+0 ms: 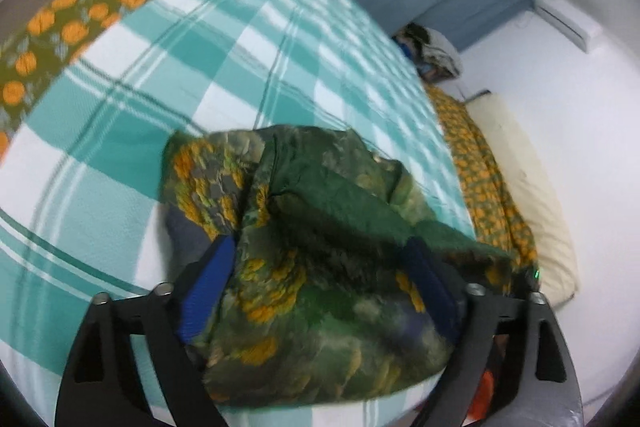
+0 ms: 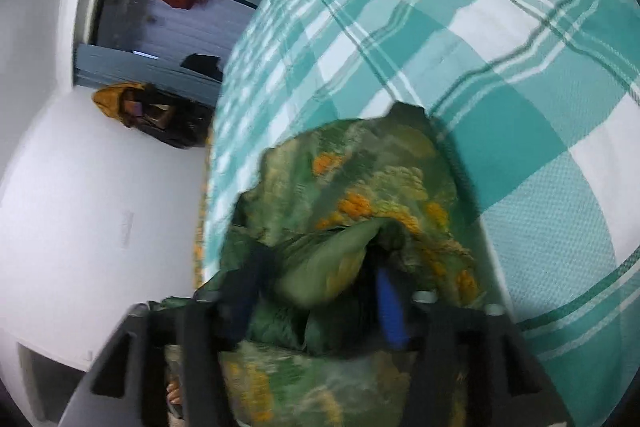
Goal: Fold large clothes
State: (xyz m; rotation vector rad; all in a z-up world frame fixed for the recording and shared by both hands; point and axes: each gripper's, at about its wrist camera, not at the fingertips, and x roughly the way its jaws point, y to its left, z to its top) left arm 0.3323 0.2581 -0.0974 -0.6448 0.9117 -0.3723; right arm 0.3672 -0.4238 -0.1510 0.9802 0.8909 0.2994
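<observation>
Both tools, left point(image 1: 320, 267) and right point(image 2: 316, 291), grip bunched cloth point(image 1: 320, 247) above the bed point(image 1: 160, 107); its slippery, thick wad could slide from the pads, or the fold could land crooked

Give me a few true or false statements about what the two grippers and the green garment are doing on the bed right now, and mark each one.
1. The green floral garment lies bunched between the fingers of the left gripper. True.
2. The bed is covered by a teal and white checked sheet. True.
3. The garment is spread flat and smooth over the sheet. False: it is crumpled in a heap.
4. The right gripper hangs away from the garment. False: cloth fills the space between its fingers.
5. The fingers have red pads. False: the pads are blue.
</observation>
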